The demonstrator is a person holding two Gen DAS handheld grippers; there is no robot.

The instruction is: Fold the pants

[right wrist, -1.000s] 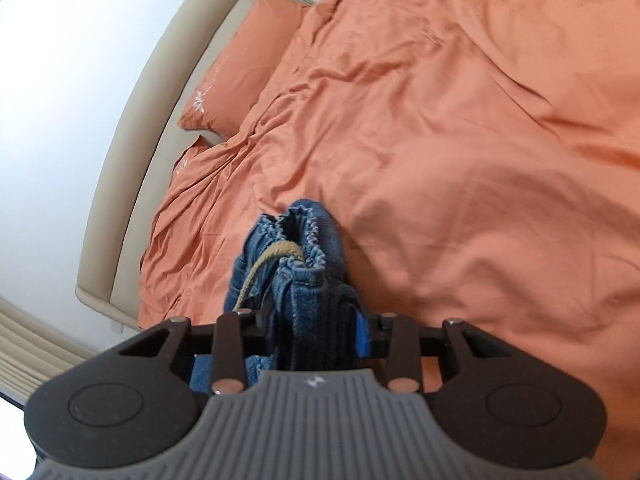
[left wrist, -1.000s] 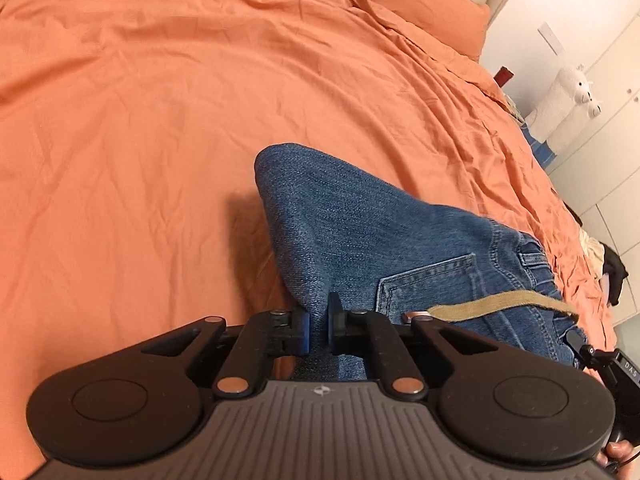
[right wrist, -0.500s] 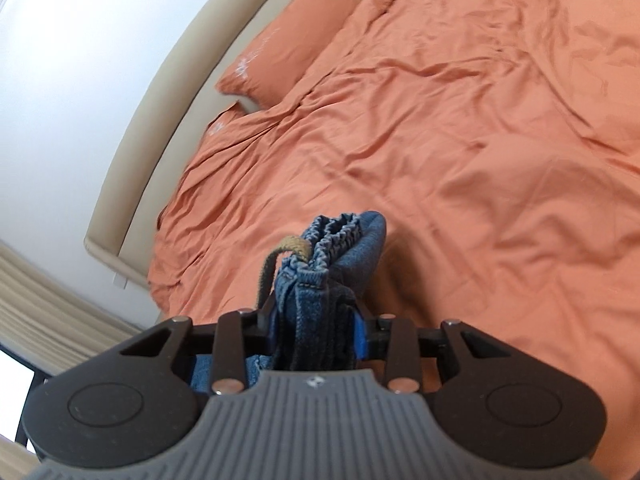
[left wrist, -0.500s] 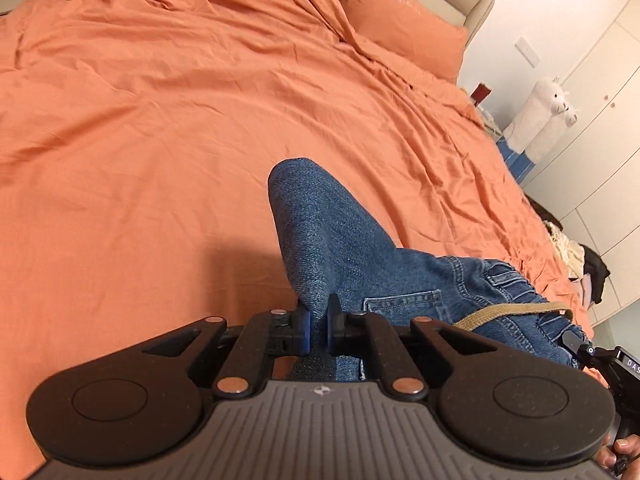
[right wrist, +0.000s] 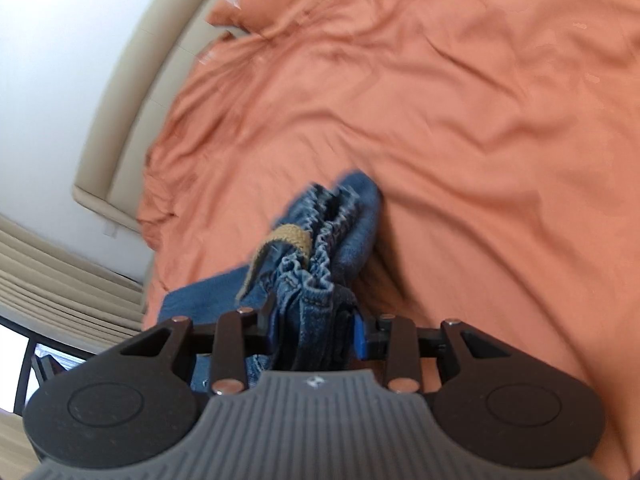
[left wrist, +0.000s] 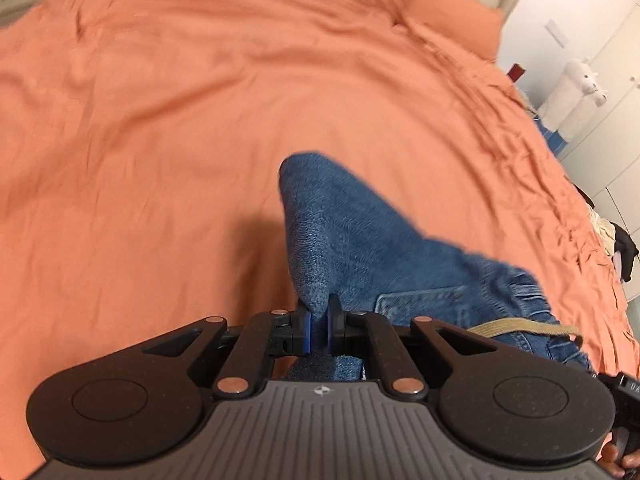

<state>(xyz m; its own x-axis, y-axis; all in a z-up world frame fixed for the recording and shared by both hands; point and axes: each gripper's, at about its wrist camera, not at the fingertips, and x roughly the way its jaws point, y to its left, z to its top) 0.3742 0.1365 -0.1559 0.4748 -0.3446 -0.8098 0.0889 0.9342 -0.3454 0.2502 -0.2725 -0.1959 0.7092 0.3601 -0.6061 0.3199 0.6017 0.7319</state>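
Left gripper [left wrist: 319, 330] pinching jeans [left wrist: 360, 240] – blurred, apparently lifted.

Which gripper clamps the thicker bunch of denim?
The right gripper: it clamps the gathered waistband of the jeans, while the left gripper pinches one thin fold.

A wide bed [left wrist: 200, 120] under a wrinkled orange cover stretches ahead of both pairs of fingers, an orange pillow [left wrist: 448, 4] lies on it far beyond the fingertips against the beige headboard [right wrist: 132, 92], and folded blue jeans [left wrist: 360, 240] hang above the cover just past the fingertips.
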